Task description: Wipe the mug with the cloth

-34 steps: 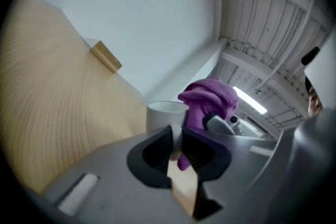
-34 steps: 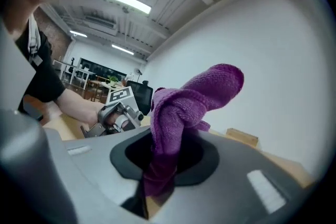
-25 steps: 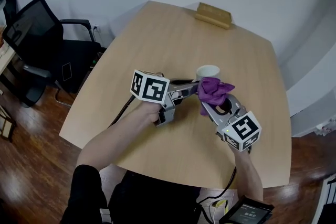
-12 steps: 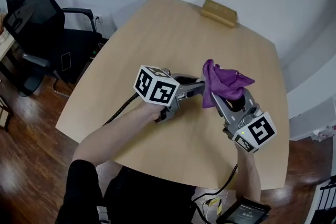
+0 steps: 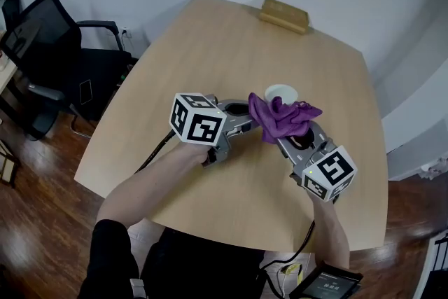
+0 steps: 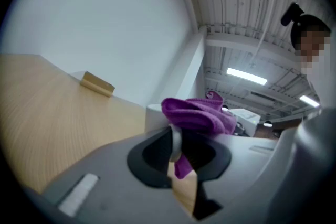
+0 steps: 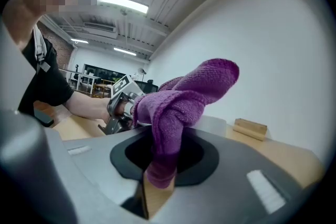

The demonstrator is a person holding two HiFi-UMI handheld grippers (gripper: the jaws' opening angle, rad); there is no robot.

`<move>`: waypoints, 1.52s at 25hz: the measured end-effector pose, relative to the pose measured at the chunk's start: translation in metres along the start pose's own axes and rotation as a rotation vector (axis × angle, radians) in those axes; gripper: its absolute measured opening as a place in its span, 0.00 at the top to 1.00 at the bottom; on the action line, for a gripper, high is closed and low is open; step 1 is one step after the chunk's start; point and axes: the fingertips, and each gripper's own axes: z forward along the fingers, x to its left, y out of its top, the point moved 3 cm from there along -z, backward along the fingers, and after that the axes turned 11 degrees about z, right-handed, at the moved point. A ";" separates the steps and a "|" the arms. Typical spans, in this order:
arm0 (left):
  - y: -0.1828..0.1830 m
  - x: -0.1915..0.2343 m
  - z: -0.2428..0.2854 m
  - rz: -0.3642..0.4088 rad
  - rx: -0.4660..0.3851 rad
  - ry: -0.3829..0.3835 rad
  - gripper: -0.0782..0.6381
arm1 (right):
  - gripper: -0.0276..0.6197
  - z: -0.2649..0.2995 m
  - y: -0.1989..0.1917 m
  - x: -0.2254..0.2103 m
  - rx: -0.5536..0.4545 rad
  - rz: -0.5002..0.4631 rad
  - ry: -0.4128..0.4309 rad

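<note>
While my left gripper [image 6: 178, 152] clamps the white mug [image 5: 281, 91] by its handle [image 6: 176, 140], my right gripper [image 7: 160, 173] pinches the purple cloth [image 5: 280, 119] fast, bunched at the mug's near side. Advised: hold the mug steady, press the cloth flatter, sweep round its wall.

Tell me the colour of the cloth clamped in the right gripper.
Plain purple, no pattern; the cloth shows best in the right gripper view.
</note>
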 end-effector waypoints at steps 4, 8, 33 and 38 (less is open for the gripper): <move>0.006 0.008 -0.005 -0.019 -0.040 0.015 0.79 | 0.84 0.005 -0.033 -0.001 0.140 -0.022 -0.010; 0.014 0.017 -0.014 -0.033 -0.082 0.042 0.79 | 0.84 0.001 -0.047 -0.007 0.231 -0.073 -0.051; 0.026 0.009 -0.019 0.103 -0.094 0.025 0.79 | 0.84 -0.022 0.022 0.012 -0.003 -0.442 -0.161; 0.017 -0.001 -0.013 0.129 -0.030 -0.061 0.79 | 0.84 -0.043 0.051 0.010 -0.126 -0.500 -0.300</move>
